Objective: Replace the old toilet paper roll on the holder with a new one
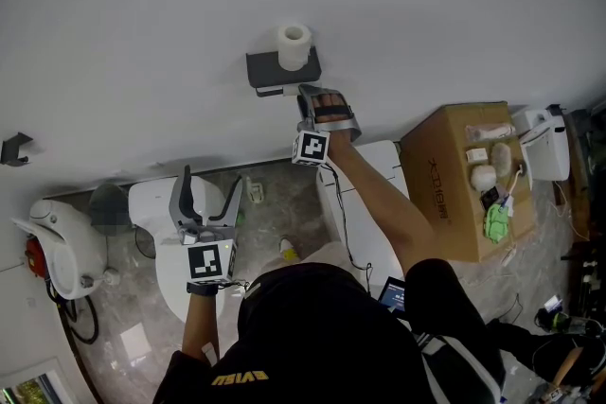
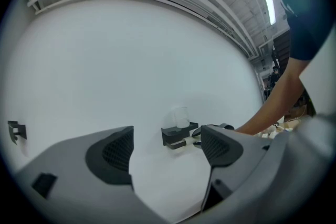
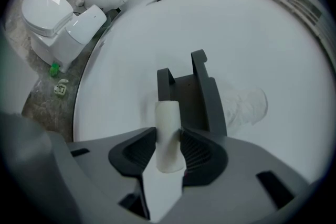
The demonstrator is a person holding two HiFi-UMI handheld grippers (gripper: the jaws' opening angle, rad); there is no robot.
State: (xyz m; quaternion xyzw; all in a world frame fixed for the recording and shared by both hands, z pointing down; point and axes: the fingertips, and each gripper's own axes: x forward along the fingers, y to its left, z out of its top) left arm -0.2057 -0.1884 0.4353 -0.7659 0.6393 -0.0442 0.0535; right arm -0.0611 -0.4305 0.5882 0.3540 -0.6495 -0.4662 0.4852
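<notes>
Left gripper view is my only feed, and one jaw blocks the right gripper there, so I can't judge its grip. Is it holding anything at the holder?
Observer: Yes. The right gripper is shut on a thin white tube, apparently the used-up roll, at the holder.
Operator: Is the tube free of the holder?
Observer: I cannot tell; its far end meets the holder's near arm.
Operator: What lies below my left gripper?
Observer: A toilet shows beyond the left gripper in the head view.
</notes>
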